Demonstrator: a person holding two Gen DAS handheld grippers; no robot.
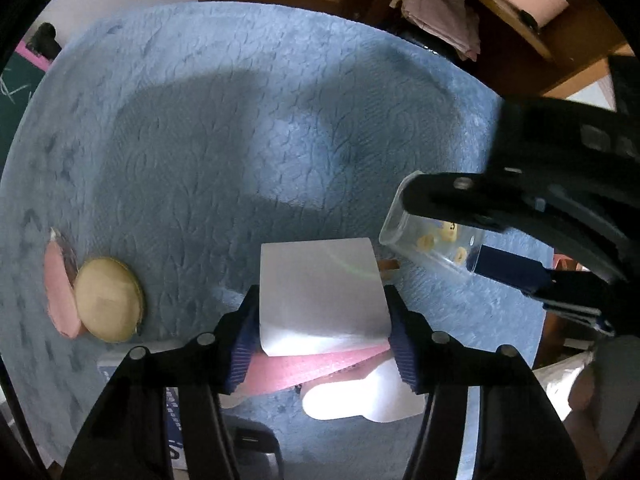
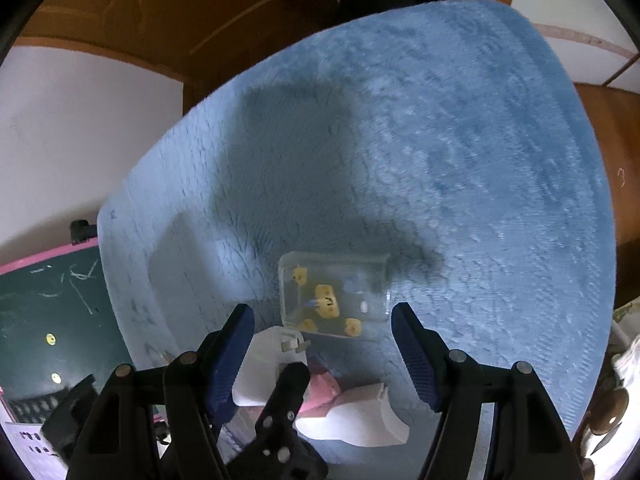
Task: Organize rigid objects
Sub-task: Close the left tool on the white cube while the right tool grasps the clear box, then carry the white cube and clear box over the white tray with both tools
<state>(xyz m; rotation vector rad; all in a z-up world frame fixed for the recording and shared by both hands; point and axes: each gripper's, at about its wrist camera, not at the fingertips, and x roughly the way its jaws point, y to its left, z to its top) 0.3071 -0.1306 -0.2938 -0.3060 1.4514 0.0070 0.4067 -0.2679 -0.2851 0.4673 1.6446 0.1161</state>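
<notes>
A blue textured mat [image 1: 248,128] covered the worktop and carried everything. Near its right side lay a clear plastic box [image 2: 334,294], the one container in view, holding several small yellow pieces [image 2: 327,295] with dark marks on them; from the left wrist view the same box [image 1: 430,244] looked tilted, its open rim toward the left.

A white block [image 1: 320,296], the largest loose thing, sat at the near middle of the mat, resting over a pink flat piece [image 1: 316,368] and just above a white moulded part [image 1: 360,396]. In the right wrist view the block [image 2: 264,368] showed two small metal prongs at its far end, close to the near-left corner of the box.

The left tool [image 1: 322,336] was clamped on the white block, one blue pad [image 1: 242,348] pressed against each side. The right tool [image 2: 322,344] stood wide open and held nothing, its pads to either side of the clear box's near edge; whether they touched it could not be told. From the left wrist view the right tool [image 1: 448,224] straddled the box.

At the far left of the mat lay a round beige disc [image 1: 110,300], touching a pink object [image 1: 60,284] beside it.
</notes>
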